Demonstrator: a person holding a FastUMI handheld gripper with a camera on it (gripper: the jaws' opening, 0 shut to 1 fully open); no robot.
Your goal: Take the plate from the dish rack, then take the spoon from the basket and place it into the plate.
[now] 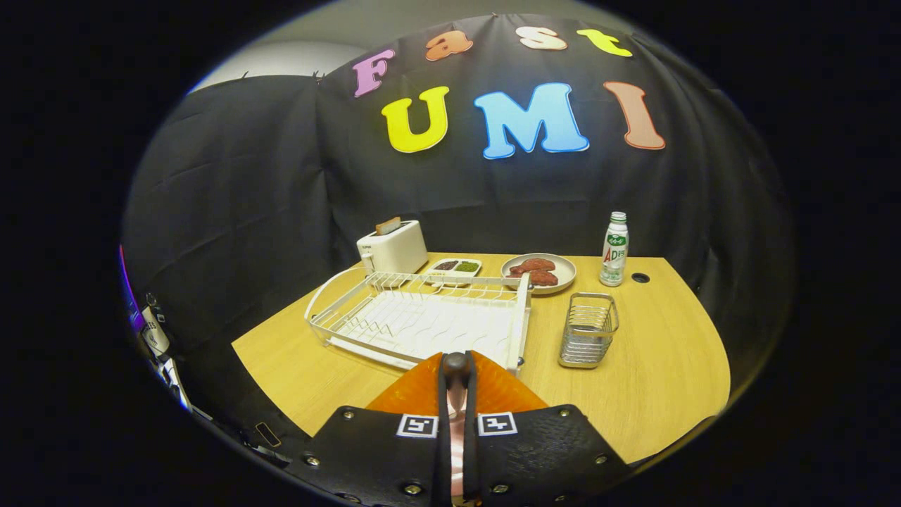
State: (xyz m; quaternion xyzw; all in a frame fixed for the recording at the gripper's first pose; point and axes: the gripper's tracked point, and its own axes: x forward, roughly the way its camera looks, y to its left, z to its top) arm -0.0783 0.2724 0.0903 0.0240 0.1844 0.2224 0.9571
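An orange plate [496, 391] lies flat on the wooden table [662, 366], just in front of the white dish rack [524, 310], whose slots hold nothing. My gripper [455, 386] hangs over the plate's middle, its two black fingers almost touching. A thin pink spoon handle [457, 415] is pinched between them, and its dark rounded end [455, 364] sticks out past the fingertips. The wire basket [588, 329] stands to the right of the rack, beyond the fingers, and looks empty.
Behind the rack stand a white toaster [393, 246], a small tray of food [455, 267] and a plate with meat [538, 272]. A bottle [614, 249] stands at the back right beside a cable hole [640, 277]. Black cloth walls close in the table.
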